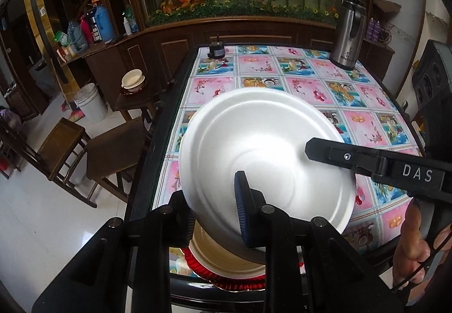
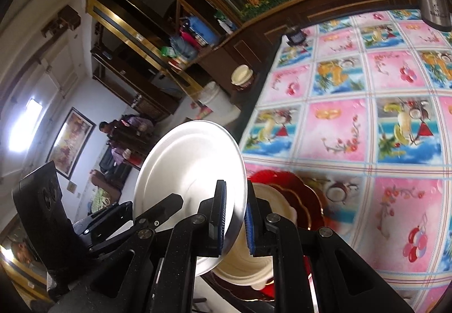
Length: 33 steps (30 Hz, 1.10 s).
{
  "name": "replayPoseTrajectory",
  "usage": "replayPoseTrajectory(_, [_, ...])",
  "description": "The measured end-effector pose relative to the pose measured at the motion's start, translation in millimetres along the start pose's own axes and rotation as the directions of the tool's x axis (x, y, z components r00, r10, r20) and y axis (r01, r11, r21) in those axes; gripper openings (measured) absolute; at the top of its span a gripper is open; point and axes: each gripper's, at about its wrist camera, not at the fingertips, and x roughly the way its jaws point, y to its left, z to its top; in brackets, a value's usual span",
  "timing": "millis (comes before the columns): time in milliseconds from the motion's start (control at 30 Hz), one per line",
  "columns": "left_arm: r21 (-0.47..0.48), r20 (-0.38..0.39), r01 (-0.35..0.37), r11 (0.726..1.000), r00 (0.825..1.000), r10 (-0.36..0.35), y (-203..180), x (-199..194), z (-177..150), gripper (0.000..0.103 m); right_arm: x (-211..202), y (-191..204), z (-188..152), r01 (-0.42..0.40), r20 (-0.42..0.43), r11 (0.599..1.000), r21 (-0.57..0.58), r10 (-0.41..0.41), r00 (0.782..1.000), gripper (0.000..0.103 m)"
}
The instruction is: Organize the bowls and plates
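A white plate (image 1: 265, 149) is held tilted above the table's near left corner. My left gripper (image 1: 217, 208) is shut on its near rim, one blue pad (image 1: 241, 200) on top. My right gripper (image 2: 236, 217) straddles the same plate's rim (image 2: 192, 171) with blue pads (image 2: 221, 217) on both sides, a small gap showing; its finger shows in the left wrist view (image 1: 339, 156). Below lie a cream bowl (image 1: 226, 259) (image 2: 245, 265) on a red plate (image 1: 203, 273) (image 2: 299, 191).
The table has a pink and blue tiled cloth (image 1: 282, 78) and a dark raised edge (image 1: 158, 149). A steel kettle (image 1: 347, 36) and a small black object (image 1: 217, 50) stand at the far end. Wooden chairs (image 1: 113, 154) stand left of the table.
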Motion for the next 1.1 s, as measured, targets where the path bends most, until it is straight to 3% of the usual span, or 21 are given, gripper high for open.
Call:
replayPoseTrajectory(133, [-0.033,-0.025,-0.001,0.999,1.000,0.000,5,11,-16,0.021,11,-4,-11,-0.009,-0.051,1.000,0.012,0.009,0.999,0.014])
replayPoseTrajectory(467, [-0.075,-0.133,-0.045,0.996,0.991,0.035,6,57,-57,0.021,43,-16,-45,0.073,-0.155,0.997,-0.014,-0.074,0.985,0.014])
replayPoseTrajectory(833, [-0.053,-0.112,-0.084,0.995,0.991,0.077,-4,66,-70,0.022,54,-22,-57,0.156,-0.155,0.986,-0.063,-0.164,0.974,0.014])
replayPoseTrajectory(1100, [-0.047,-0.099,-0.094,0.994,0.991,0.089,-4,68,-71,0.022,57,-24,-57,0.161,-0.160,0.985,-0.059,-0.168,0.973,0.014])
